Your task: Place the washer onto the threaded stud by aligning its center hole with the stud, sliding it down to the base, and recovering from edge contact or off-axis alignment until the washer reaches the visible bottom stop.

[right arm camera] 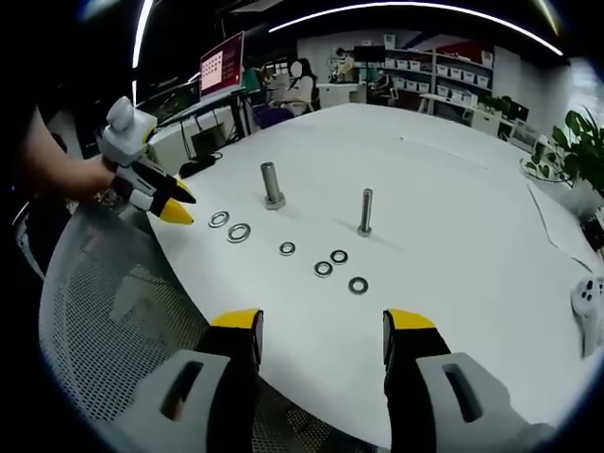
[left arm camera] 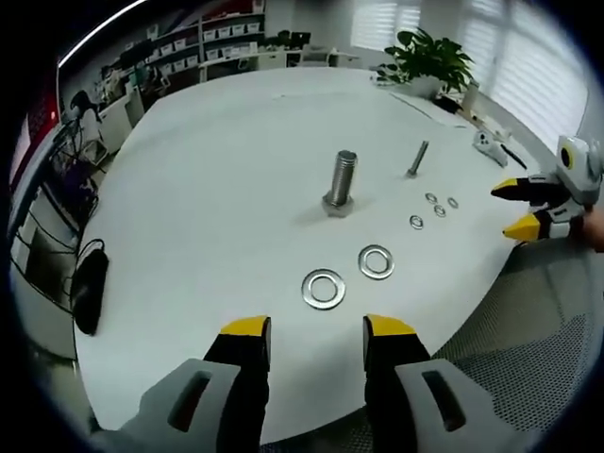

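Washers: two large ones, nearer (left arm camera: 324,289) and farther (left arm camera: 376,261), lie flat on the white table (left arm camera: 217,217) just before the thick upright threaded stud (left arm camera: 341,182). Left gripper (left arm camera: 307,332) and right gripper (right arm camera: 322,330) hang spread, holding nothing.

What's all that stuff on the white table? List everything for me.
Table: one, white, round.
Large stud: one, grey metal, upright mid-table.
Slim stud: one, grey, upright beyond it.
Large washers: two, silver, flat near the left gripper.
Small washers: four, silver, clustered by the slim stud.
Black object: one, at the table edge.
Potted plant: one, green, far side.
White controller: one, table edge.
Mesh chair: grey, beside the table.
Left gripper: yellow-tipped fingers, open.
Right gripper: same, open.
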Demonstrator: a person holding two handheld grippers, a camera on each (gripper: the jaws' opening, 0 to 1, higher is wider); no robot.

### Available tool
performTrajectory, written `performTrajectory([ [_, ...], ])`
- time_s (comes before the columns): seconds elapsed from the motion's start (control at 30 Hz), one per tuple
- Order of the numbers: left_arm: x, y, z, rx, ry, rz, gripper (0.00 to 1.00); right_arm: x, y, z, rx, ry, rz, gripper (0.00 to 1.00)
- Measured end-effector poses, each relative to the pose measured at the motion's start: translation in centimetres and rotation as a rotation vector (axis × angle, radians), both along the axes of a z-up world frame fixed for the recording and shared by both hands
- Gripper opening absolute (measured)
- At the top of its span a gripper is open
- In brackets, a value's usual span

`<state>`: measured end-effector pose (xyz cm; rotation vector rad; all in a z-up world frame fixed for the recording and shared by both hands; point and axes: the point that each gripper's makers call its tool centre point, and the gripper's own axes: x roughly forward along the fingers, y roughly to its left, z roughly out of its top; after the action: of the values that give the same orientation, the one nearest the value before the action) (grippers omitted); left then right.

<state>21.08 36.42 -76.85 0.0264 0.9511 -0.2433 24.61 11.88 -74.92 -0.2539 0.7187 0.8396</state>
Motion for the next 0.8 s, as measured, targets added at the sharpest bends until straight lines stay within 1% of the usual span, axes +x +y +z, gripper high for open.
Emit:
performTrajectory([
  [0.07, 0.2, -0.3, -0.3, 0.012, 0.025, -0.024, 0.36, 0.0, 0.0, 0.0, -0.001, -0.004, 0.007, 0.54],
  [0.13, 0.3, -0.6, -1.0, 0.015, 0.064, -0.047, 0.36, -0.1, 0.0, -0.1, -0.004, 0.000, 0.009, 0.54],
  [0.2, 0.4, -0.8, -1.3, 0.017, 0.077, -0.062, 0.34, -0.1, 0.1, 0.0, -0.002, -0.002, 0.009, 0.54],
  [0.27, 0.6, -0.9, -1.3, 0.031, 0.084, -0.078, 0.32, -0.1, 0.1, 0.0, -0.001, -0.002, 0.007, 0.54],
  [0.37, 1.1, -1.1, -1.2, 0.038, 0.088, -0.089, 0.31, 0.0, 0.0, 0.1, 0.005, -0.005, 0.002, 0.54],
  [0.6, 1.7, -1.6, -1.9, 0.064, 0.130, -0.128, 0.31, -0.1, 0.1, 0.1, 0.002, -0.005, 0.010, 0.54],
  [0.67, 1.8, -1.6, -2.1, 0.085, 0.136, -0.147, 0.31, -0.1, 0.1, 0.1, 0.005, -0.007, 0.007, 0.54],
  [0.8, 1.8, -1.8, -2.4, 0.089, 0.148, -0.166, 0.33, -0.1, 0.2, 0.1, 0.005, -0.009, 0.009, 0.54],
])
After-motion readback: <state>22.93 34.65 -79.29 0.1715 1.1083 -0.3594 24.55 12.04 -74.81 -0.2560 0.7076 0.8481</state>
